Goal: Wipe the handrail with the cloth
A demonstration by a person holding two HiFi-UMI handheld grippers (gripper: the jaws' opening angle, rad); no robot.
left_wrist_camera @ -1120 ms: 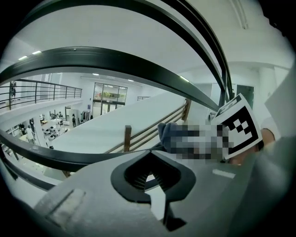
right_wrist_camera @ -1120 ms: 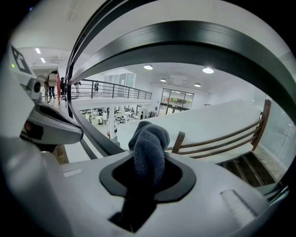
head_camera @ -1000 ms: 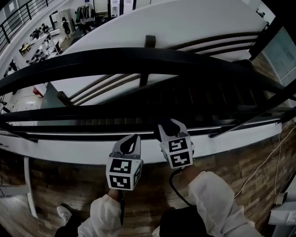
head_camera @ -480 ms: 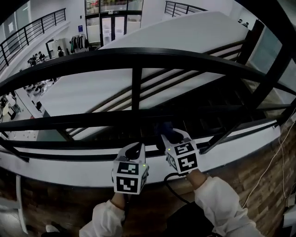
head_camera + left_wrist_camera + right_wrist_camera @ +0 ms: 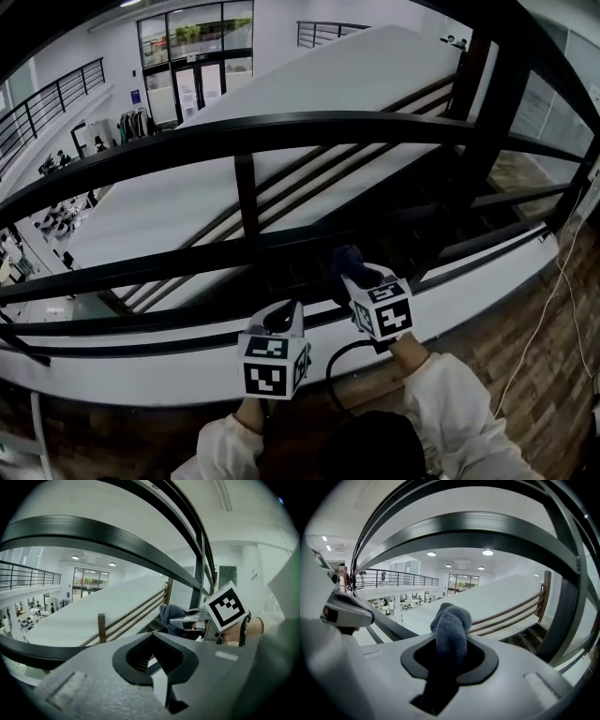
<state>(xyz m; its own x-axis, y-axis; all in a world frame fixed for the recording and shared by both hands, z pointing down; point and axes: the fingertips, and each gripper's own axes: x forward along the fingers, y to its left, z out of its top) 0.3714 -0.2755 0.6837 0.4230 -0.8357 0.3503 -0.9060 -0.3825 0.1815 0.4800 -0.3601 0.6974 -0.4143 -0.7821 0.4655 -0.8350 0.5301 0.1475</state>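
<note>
The black handrail (image 5: 281, 133) curves across the head view above two lower rails. My right gripper (image 5: 352, 274) is shut on a bunched dark blue cloth (image 5: 344, 259), which it holds up in front of the middle rail (image 5: 187, 258), below the top rail. In the right gripper view the cloth (image 5: 451, 626) sticks up out of the jaws (image 5: 450, 654), with the handrail (image 5: 487, 529) arching overhead. My left gripper (image 5: 284, 317) is shut with nothing in it, lower and to the left. The left gripper view shows the closed jaws (image 5: 153, 637), the cloth (image 5: 168, 616) and the handrail (image 5: 93, 532).
A black upright post (image 5: 246, 192) joins the rails left of the cloth, and a thick post (image 5: 487, 112) stands at the right. Beyond the railing lie a white sloped wall (image 5: 309, 84) and a stairwell drop. A cable (image 5: 337, 361) hangs from the right gripper over brown wood flooring (image 5: 534, 356).
The view has tilted upward, so the rails now sit lower in the frame. Both grippers have come slightly closer to the railing, with the cloth still in the right one.
</note>
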